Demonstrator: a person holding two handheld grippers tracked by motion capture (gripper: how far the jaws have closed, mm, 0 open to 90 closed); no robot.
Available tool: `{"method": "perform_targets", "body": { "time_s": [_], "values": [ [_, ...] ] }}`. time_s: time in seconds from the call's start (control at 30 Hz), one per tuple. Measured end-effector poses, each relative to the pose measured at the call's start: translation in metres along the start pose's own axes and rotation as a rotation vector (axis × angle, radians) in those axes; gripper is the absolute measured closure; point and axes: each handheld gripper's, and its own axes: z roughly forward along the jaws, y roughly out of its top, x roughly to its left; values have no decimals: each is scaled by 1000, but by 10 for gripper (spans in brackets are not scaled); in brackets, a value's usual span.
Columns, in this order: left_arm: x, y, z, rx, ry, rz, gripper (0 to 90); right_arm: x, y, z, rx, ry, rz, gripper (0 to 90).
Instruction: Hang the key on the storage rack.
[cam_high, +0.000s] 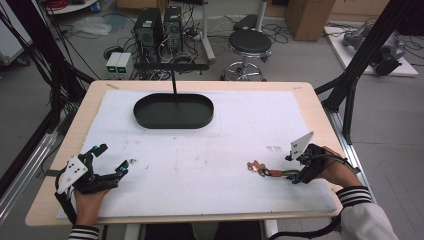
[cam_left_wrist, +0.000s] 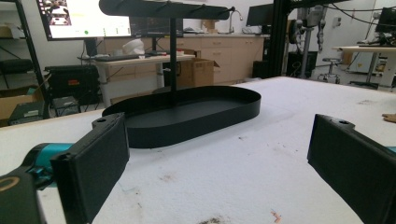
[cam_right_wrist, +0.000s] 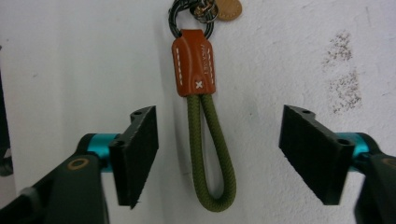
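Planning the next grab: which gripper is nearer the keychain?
Right. The right gripper sits open with the keychain loop lying between its jaws. The left gripper is far across the table, open and empty.

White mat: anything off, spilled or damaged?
Nothing spilled or broken. The white mat carries scattered brown stains, clearest beside the keychain between the open right tongs. The black tray stand sits upright.

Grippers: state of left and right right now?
Left gripper: open, holding nothing, pointed at the black tray.
Right gripper: open, jaws either side of the green cord loop of the keychain, not gripping it.
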Motion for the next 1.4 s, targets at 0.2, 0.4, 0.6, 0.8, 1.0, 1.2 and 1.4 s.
{"method": "perform_targets", "body": {
  "time_s": [0.2, 0.4, 0.6, 0.8, 1.0, 1.2, 1.4],
  "values": [
    [0, 0, 0, 0, 0, 0, 60, -1, 0, 2, 62, -8, -1, 377],
    [0, 0, 0, 0, -1, 0, 60, -1, 1, 4, 92, 12, -18, 434],
    [0, 0, 0, 0, -1, -1, 60, -2, 3, 5, 118, 26, -25, 479],
    [0, 0, 0, -1, -2, -2, 61, -2, 5, 7, 144, 45, -29, 524],
    [0, 0, 0, -2, -1, -4, 60, -2, 5, 8, 159, 60, -43, 590],
    [0, 0, 0, -1, -1, -3, 60, -2, 7, 10, 178, 77, -50, 733],
    [0, 0, 0, -3, -2, -3, 60, 3, 9, 10, 194, 54, -69, 794]
  ]
}}
